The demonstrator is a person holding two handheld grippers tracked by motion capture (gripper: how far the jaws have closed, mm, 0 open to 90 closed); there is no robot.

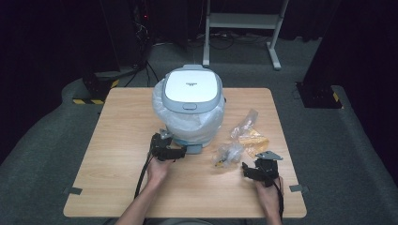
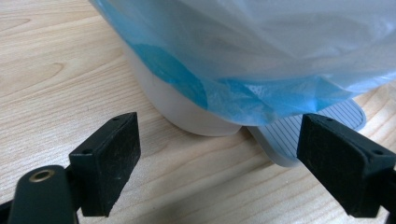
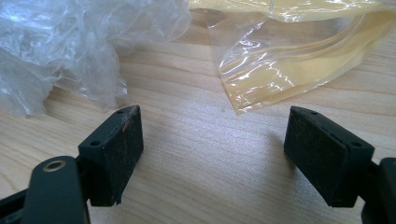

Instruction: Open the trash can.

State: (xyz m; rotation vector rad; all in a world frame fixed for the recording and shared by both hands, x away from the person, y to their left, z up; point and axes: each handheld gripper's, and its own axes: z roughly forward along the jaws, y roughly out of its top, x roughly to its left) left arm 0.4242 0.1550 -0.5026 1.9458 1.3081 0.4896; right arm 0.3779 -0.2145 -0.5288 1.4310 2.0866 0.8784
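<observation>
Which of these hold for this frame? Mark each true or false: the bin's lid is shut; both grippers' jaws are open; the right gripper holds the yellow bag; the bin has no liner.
1. The bin has its lid shut: true.
2. The left gripper and right gripper both have open jaws: true.
3. The right gripper holds the yellow bag: false, its jaws are empty, short of the bag.
4. The bin has no liner: false, a translucent liner drapes over its sides.

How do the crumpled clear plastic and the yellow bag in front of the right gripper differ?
The crumpled clear plastic is colourless and bunched into a wad; the yellow bag is amber-tinted and lies fairly flat. In the high view the clear plastic sits nearer the bin, the yellow bag farther out. Both are see-through, on the table, ungripped.
</observation>
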